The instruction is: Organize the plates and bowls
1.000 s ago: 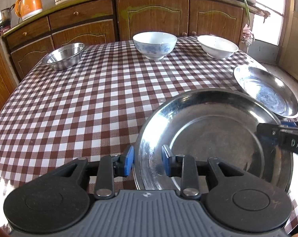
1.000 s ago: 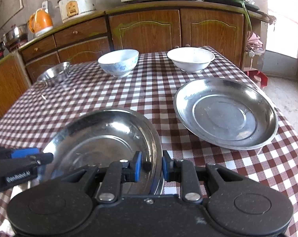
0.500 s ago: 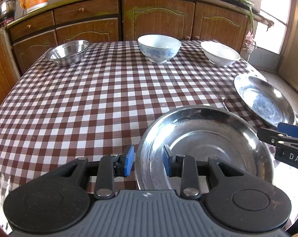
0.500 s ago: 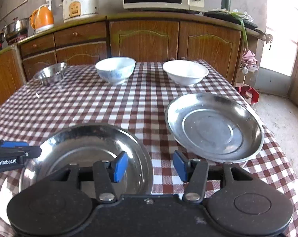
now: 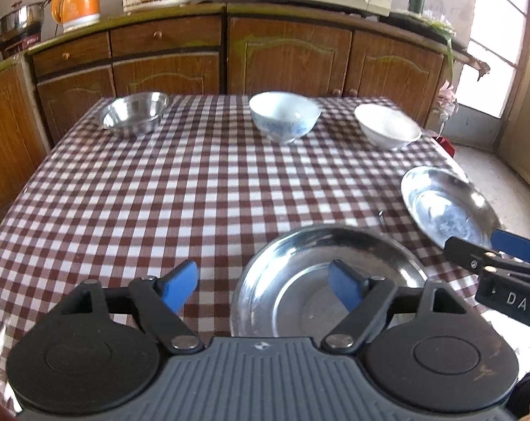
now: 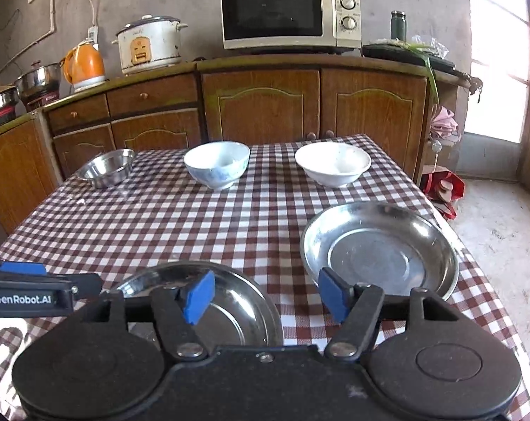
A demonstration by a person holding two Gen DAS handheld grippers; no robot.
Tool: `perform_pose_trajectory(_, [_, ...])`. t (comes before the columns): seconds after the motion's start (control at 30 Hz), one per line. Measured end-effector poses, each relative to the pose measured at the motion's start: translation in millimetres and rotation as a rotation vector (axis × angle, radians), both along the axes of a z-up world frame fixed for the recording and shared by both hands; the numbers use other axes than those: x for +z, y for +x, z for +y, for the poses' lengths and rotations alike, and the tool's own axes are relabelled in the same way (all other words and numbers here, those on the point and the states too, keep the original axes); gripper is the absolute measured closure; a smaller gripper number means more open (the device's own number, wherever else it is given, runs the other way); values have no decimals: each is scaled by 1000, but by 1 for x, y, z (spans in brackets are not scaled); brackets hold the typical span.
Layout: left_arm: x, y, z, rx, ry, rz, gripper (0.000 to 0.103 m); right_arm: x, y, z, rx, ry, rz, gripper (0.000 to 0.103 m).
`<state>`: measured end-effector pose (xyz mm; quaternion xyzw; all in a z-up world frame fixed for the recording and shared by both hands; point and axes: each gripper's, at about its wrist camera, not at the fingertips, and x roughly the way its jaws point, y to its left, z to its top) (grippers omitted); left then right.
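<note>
Checked brown-and-white cloth covers the counter, and two round shallow steel plates lie on its near side. The nearer steel plate sits flat just ahead of both tools. The left tool hangs over that plate's left rim with its blue pads spread wide and opening, the rim below the gap but neither pad pressing on it. The right tool straddles the same plate's right edge, its jaws likewise wide and opening, gripping nothing. The second steel plate rests close beside the first, toward the counter's right edge. Along the far side stand three bowls well apart from one another: a small steel bowl at the left, a white bowl with blue pattern in the middle and a plain white bowl at the right. Behind them run wooden cabinets carrying a cream microwave.
</note>
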<state>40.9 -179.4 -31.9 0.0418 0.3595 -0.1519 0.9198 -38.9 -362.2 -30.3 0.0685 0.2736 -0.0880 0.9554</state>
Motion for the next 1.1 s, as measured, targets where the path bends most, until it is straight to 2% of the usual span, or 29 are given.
perform_pose_trajectory(0.57, [35, -8, -38, -76, -36, -39, 16, 38, -23, -20, -61, 11, -19, 24])
perform_pose_trajectory(0.73, [35, -13, -52, -113, -29, -47, 14, 41, -32, -31, -81, 33, -26, 24])
perform_pose_trajectory(1.1, [37, -16, -69, -143, -41, -86, 14, 45, -34, -49, -91, 14, -39, 24])
